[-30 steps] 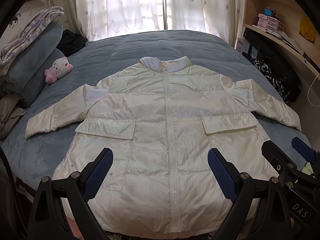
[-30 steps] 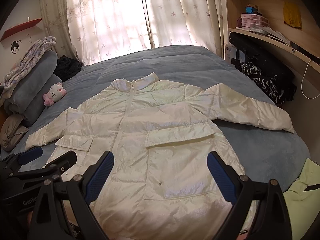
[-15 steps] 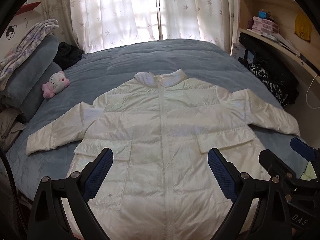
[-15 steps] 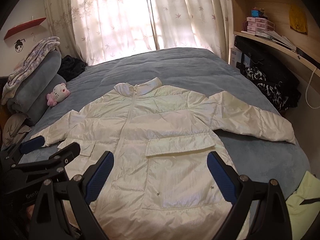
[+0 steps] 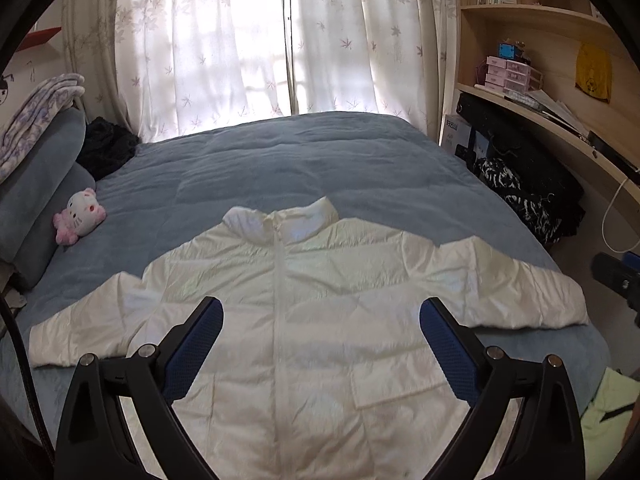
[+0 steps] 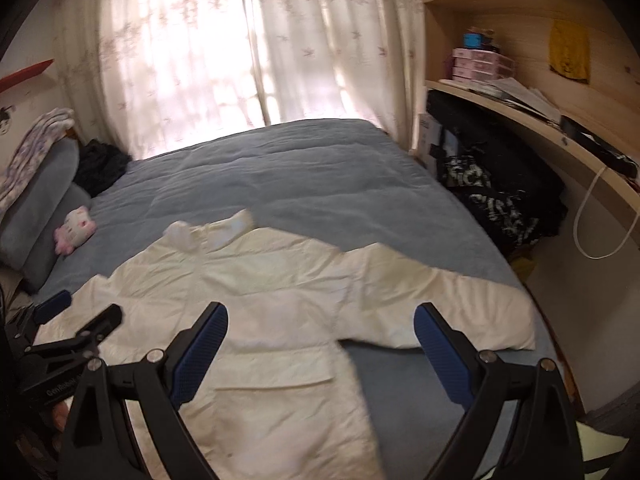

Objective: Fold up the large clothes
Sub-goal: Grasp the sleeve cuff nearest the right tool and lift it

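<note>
The white jacket (image 5: pixel 304 320) lay flat and zipped across the lower middle of the frame on the blue bed (image 5: pixel 304 160), both sleeves spread wide: no fold made, everything left to do. The left gripper (image 5: pixel 320 344) and right gripper (image 6: pixel 320 344) hovered above it, jaws apart, holding nothing.

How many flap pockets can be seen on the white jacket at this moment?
1. One flap pocket shows on the white jacket, on its right front, below the right tool. A matching pocket on the other side may be hidden behind the left tool's finger.
</note>
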`<state>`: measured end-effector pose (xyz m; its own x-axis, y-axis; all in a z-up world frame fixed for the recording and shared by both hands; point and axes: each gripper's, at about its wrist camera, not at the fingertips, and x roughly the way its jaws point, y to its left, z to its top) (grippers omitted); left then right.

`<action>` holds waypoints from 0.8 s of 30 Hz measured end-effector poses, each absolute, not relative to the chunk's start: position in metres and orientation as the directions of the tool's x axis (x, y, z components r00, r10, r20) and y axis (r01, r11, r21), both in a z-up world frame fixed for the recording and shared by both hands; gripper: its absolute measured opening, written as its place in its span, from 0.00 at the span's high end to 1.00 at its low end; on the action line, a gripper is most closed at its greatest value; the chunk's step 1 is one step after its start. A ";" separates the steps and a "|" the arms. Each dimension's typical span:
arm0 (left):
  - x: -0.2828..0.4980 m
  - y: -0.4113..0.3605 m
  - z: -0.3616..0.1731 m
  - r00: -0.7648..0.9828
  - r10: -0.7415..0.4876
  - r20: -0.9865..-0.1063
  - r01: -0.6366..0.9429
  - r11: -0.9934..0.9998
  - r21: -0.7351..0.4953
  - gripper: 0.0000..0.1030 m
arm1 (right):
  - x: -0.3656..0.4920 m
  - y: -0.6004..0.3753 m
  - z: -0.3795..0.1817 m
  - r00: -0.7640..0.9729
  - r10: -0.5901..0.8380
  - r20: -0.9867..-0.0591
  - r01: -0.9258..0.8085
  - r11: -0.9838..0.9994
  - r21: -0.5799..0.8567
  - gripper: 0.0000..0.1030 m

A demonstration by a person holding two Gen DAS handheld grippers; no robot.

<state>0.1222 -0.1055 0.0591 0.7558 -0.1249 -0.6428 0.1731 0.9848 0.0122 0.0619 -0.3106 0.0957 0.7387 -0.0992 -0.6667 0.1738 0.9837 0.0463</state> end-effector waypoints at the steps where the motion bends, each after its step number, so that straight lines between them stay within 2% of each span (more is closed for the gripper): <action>1: 0.130 -0.112 0.058 0.751 -0.137 -0.646 0.183 0.983 0.005 0.05 | 0.066 -0.325 0.094 0.731 -0.122 -0.672 0.199 0.979 0.040 0.08; 7: 0.172 -0.161 0.047 0.725 -0.191 -0.662 0.240 0.971 -0.017 0.05 | 0.078 -0.417 0.070 0.658 -0.157 -0.736 0.345 0.932 0.109 0.08; 10: 0.190 -0.192 0.034 0.663 -0.209 -0.719 0.274 0.961 -0.027 0.05 | 0.078 -0.467 0.046 0.599 -0.170 -0.783 0.440 0.887 0.143 0.08; 12: 0.201 -0.214 0.022 0.640 -0.211 -0.739 0.290 0.957 -0.021 0.05 | 0.075 -0.500 0.024 0.556 -0.144 -0.819 0.495 0.849 0.187 0.09; 19: 0.217 -0.277 -0.029 0.634 -0.204 -0.746 0.338 0.941 0.030 0.05 | 0.059 -0.600 -0.058 0.458 0.028 -0.888 0.673 0.642 0.367 0.23; 24: 0.234 -0.303 -0.062 0.628 -0.178 -0.757 0.331 0.942 0.053 0.05 | 0.056 -0.639 -0.102 0.456 0.078 -0.887 0.751 0.501 0.430 0.24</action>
<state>0.2340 -0.3028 -0.0624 0.6283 -0.1779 -0.7574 0.3312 0.9421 0.0534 0.0562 -0.6392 -0.1017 0.4560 0.0778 -0.8866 0.7510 0.5009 0.4302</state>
